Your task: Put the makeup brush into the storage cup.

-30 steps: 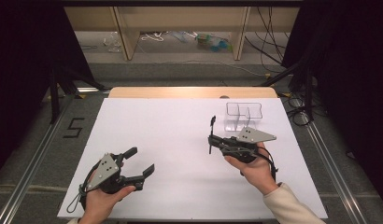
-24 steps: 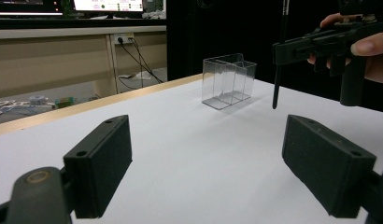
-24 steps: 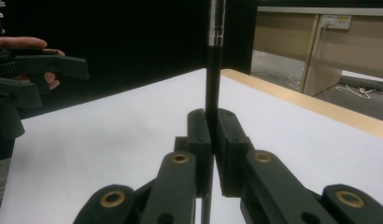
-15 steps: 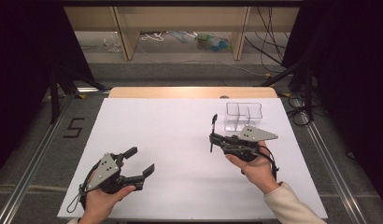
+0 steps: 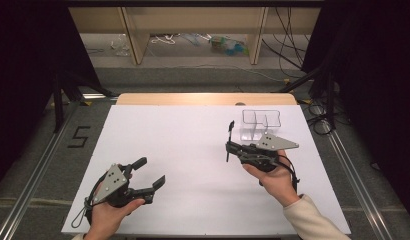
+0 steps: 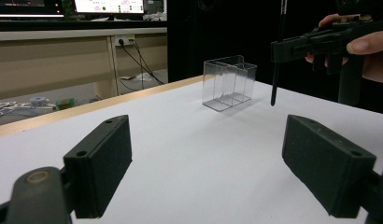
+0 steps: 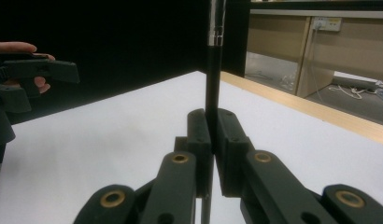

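A thin black pen (image 5: 231,131) stands upright, clamped between the jaws of my right gripper (image 5: 229,148), which is shut on its lower part. In the right gripper view the pen (image 7: 213,84) rises from between the closed pads of the right gripper (image 7: 212,135), with a silver band near its top. A clear plastic box (image 5: 260,122) with compartments sits just behind and to the right of that gripper. My left gripper (image 5: 153,171) rests at the near left of the white table (image 5: 183,130), open with nothing between its jaws. In the left gripper view the left gripper (image 6: 208,154) faces the box (image 6: 229,83) and the pen (image 6: 275,70).
A wooden strip (image 5: 203,98) edges the table's far side. Beyond it stand a low shelf (image 5: 193,30) and loose cables on the floor. Metal rails run along both sides, and a "5" mark (image 5: 79,136) lies on the floor at the left.
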`<action>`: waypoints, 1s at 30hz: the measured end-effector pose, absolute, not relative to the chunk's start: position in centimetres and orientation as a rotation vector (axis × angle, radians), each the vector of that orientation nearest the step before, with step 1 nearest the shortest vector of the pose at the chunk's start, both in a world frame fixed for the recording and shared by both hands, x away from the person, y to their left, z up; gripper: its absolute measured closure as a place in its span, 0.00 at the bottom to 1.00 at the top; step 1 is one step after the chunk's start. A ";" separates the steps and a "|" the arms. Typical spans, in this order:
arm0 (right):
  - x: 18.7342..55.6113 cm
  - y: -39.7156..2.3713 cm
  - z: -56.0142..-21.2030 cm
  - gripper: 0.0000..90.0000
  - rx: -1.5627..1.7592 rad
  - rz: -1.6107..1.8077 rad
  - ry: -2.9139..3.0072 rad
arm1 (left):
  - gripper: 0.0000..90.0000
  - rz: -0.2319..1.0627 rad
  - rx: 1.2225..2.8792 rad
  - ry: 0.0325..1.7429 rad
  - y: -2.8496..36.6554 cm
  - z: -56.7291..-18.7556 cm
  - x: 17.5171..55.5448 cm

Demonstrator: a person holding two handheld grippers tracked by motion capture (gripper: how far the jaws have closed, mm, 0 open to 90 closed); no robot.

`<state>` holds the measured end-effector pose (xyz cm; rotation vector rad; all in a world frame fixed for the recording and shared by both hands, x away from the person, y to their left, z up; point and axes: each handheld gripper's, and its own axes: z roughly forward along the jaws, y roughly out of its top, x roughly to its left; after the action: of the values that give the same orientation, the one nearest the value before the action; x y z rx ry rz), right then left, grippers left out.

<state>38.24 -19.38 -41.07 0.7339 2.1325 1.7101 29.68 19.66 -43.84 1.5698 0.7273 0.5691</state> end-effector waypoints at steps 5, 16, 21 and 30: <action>38.4 -19.4 -41.2 0.95 0.725 1.734 2.125 | 0.17 0.569 1.563 0.727 19.7 -43.8 29.7; 38.5 -19.7 -41.0 0.95 0.743 1.712 2.117 | 0.17 0.569 1.562 0.726 19.7 -43.8 29.7; 38.6 -20.0 -40.9 0.95 0.745 1.706 2.116 | 0.17 0.569 1.560 0.727 19.7 -43.8 29.7; 38.9 -20.3 -40.8 0.95 0.753 1.705 2.091 | 0.17 0.570 1.557 0.733 19.8 -43.7 29.7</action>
<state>38.87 -20.27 -40.81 0.7534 2.0910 1.7051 29.68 19.76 -43.75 1.5570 0.7334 0.5696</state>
